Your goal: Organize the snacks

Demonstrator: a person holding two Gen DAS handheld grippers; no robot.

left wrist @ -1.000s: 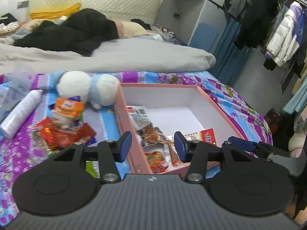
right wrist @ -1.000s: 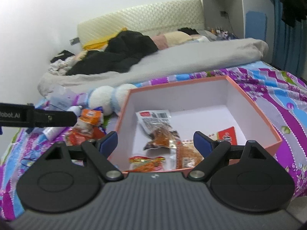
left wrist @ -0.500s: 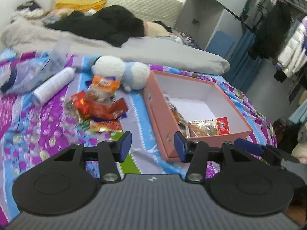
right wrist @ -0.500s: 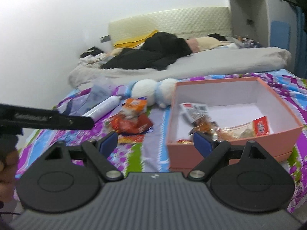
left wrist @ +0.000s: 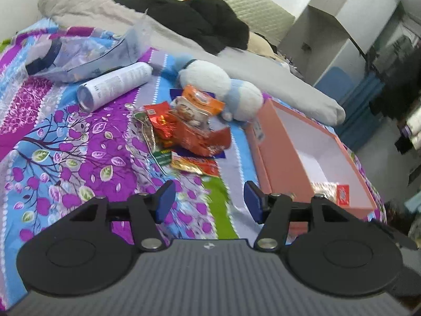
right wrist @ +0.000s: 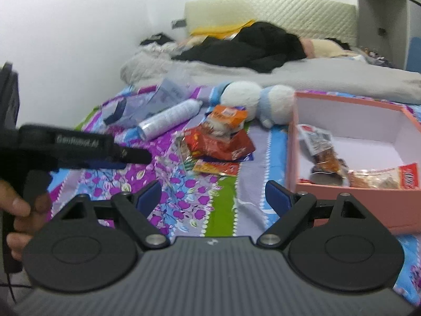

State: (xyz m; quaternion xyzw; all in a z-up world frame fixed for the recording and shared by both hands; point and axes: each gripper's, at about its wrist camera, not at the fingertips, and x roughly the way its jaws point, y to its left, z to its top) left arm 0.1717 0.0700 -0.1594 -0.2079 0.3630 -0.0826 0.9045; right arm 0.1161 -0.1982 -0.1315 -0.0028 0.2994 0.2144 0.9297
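A pile of red and orange snack packets lies on the patterned bedspread, left of a pink box. In the right wrist view the pile and the box show too; the box holds several snack packets. My left gripper is open and empty, above the bedspread in front of the pile. My right gripper is open and empty, between pile and box. The left gripper's body shows at the left of the right wrist view.
A white spray can, a clear plastic pouch and a white-and-blue plush toy lie behind the pile. A grey duvet and black clothes cover the far bed. Cabinets and hanging clothes stand at the right.
Both grippers have swung left and back from over the box toward the snack pile. Both stayed open and empty.
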